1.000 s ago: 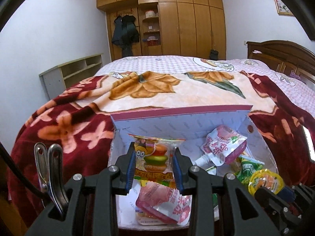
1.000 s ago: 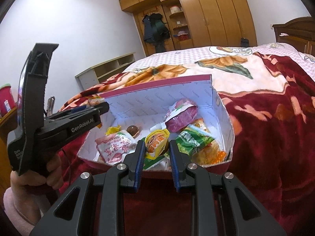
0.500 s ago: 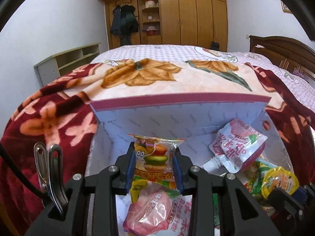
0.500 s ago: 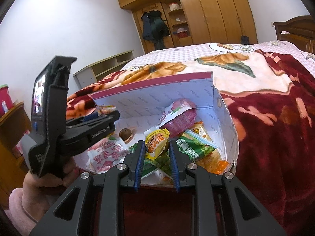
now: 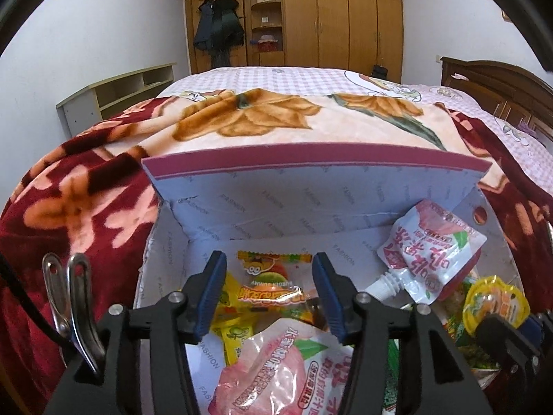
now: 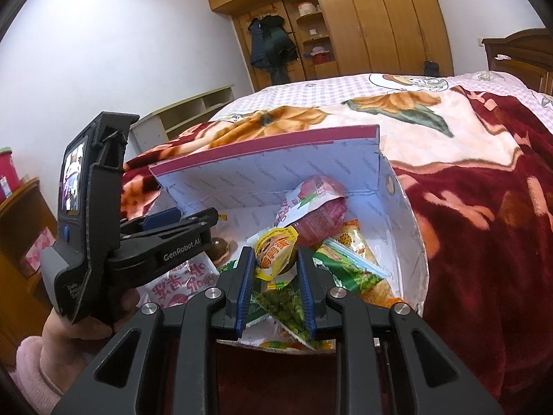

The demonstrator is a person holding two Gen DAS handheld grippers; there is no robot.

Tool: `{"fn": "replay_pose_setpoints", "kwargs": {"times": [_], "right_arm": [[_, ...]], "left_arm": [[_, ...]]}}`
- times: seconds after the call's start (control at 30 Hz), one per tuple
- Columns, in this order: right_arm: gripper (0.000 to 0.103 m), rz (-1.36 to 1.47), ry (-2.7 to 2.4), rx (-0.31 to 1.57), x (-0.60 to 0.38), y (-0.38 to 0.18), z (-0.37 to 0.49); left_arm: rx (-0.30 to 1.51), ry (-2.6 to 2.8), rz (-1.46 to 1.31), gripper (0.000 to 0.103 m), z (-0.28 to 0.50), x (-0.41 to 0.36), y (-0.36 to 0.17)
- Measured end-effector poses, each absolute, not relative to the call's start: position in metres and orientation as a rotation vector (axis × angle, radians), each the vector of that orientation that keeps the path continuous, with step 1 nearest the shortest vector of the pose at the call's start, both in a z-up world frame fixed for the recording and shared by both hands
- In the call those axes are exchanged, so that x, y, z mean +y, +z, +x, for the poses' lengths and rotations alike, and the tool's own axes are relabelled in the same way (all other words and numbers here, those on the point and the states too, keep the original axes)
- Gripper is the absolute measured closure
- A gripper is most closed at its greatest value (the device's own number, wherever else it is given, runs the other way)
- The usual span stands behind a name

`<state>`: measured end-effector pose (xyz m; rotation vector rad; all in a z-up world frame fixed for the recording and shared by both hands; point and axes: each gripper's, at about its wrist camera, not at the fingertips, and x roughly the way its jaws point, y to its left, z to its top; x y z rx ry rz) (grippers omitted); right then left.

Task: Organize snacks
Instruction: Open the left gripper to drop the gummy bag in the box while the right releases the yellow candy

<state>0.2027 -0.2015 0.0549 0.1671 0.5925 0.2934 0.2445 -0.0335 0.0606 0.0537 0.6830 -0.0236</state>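
On the bed, burger gummy packet lies crosswise, print inverted.

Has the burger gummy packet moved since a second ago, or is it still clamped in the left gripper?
Yes. The burger gummy packet has dropped from the opening left gripper onto the snacks, lower against the box's back wall.

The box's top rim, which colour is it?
Dark pink rim on the box; clearest in left wrist view.

place: home bedroom | cues: bed, wooden wardrobe, floral blanket
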Motion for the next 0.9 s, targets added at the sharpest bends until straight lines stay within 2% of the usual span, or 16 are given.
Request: {"fn": "replay_pose_setpoints", "kwargs": {"times": [0.43,0.77,0.9], "right_arm": [[0.077,0.12,0.272,0.578,-0.197,0.077,0.252],[0.077,0.12,0.264,0.639,-0.188,0.061,0.284],[0.06,0.12,0.256,0.631,-0.188,0.06,0.286]], "left_arm": [[0.693,-0.023,0.051,0.047,0.244,-0.033,0.057],[0.698,-0.025,0.046,0.047,0.244,-0.032,0.056],[0.699,-0.025,0.046,0.047,0.245,-0.032,0.056]]}}
